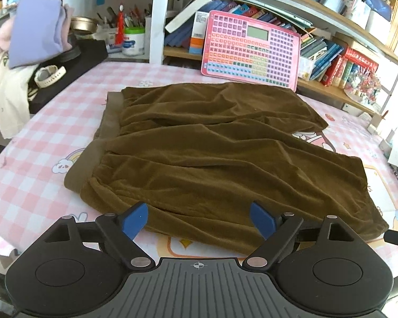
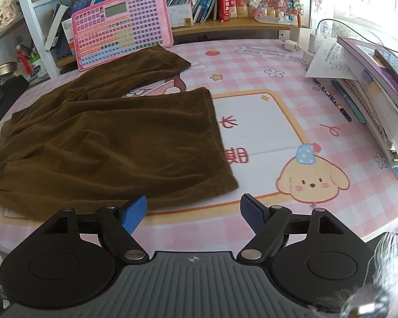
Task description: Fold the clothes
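Left gripper low at the near edge of the brown shorts, blue fingers spread wide, empty, right gripper just off the shorts' near right corner, fingers likewise spread, empty

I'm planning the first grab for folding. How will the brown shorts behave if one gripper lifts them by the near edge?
The brown shorts look soft and wrinkled, so they will probably droop rather than hold shape. Lying spread across the checked tablecloth, the far leg would likely drag behind. The left gripper and right gripper are both open, nothing held.
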The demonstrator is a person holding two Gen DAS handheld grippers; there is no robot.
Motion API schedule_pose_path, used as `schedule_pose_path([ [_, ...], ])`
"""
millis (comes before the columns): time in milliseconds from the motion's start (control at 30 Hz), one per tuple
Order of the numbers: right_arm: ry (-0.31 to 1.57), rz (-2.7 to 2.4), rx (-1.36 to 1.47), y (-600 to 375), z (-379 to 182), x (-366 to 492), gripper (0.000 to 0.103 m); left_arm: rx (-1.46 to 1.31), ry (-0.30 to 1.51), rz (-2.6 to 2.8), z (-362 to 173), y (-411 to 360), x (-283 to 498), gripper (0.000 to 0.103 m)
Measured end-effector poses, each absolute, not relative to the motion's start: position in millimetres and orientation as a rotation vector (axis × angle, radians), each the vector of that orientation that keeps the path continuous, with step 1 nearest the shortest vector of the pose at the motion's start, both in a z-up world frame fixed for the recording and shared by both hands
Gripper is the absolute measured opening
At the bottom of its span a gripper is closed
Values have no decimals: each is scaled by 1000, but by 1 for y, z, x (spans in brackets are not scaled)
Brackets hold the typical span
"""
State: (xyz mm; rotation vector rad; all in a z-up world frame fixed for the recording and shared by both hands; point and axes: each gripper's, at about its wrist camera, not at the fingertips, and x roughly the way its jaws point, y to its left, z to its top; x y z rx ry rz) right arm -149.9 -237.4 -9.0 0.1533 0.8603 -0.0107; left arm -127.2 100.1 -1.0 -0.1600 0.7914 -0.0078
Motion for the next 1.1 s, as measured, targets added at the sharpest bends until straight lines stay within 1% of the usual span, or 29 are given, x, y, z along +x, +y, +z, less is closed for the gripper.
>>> schedule_pose_path([
  [167,853,-44,155,-216,-5,-145,77,-149,811,-48,-3,118,-116,87],
  [400,836,-73,142,-190,3,-141,77,-177,782,-129,-1,143,-105,87],
  [633,797,-59,76,-183,22,-126,78,-173,752,-139,4,161,-90,87],
  [900,770,7,-4,-193,38,-81,79,-155,734,-128,7,170,-62,87],
  [1100,746,171,-93,-208,46,-20,79,-134,695,-105,21,172,-25,87],
])
